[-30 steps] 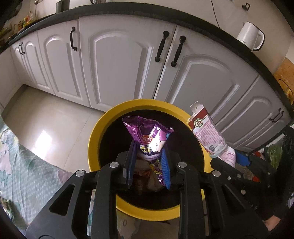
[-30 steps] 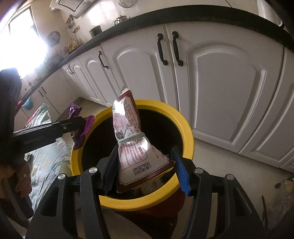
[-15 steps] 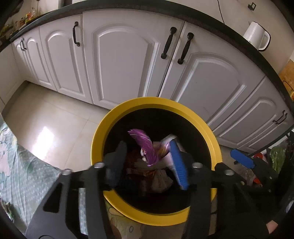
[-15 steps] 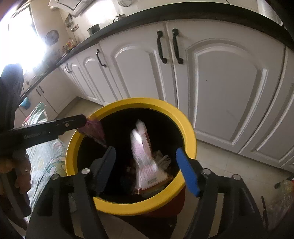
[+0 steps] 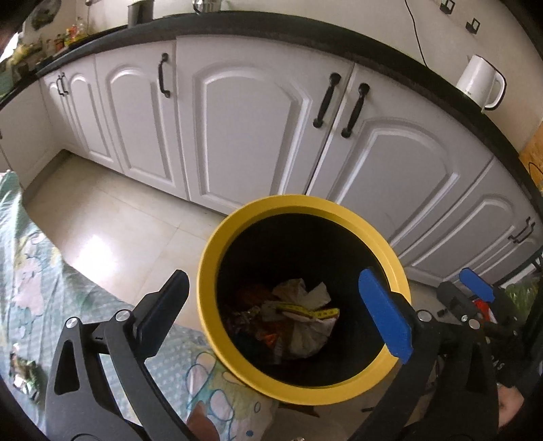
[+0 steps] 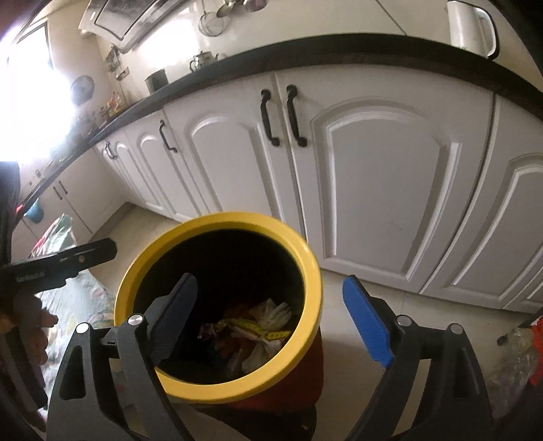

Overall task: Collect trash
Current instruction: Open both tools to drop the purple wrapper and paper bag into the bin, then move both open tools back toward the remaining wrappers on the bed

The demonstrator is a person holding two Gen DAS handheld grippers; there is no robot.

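Left gripper [image 5: 275, 315]: black two-finger tool, one black pad and one blue pad [image 5: 385, 313], hovering over the bin mouth; jaws opening wide, nothing between them.
Right gripper [image 6: 269, 320]: same build, blue pad [image 6: 368, 320] on its right finger; jaws opening, nothing between them, one finger reaching over the rim.
Hand [image 6: 32, 330]: at the left edge of the right wrist view, gripping the left tool's handle.
Bin [image 5: 237, 224]: round, yellow-rimmed trash bin with black inside and red outer wall, standing on the floor just beside the patterned cloth.
Trash [image 5: 298, 322]: crumpled white wrappers, orange scraps and a yellow strip lying at the bottom of the bin, clear of both tools.
Cloth [image 5: 40, 288]: pale green patterned fabric, left of the bin; small crumpled wrapper [image 5: 23, 371] lying on it.
Floor [image 5: 112, 217]: glossy beige tiles.
Cabinets [image 5: 251, 135]: white panelled doors with black handles, behind the bin.
Countertop [image 5: 271, 32]: black edge; white kettle [image 5: 480, 83] standing on it at far right.
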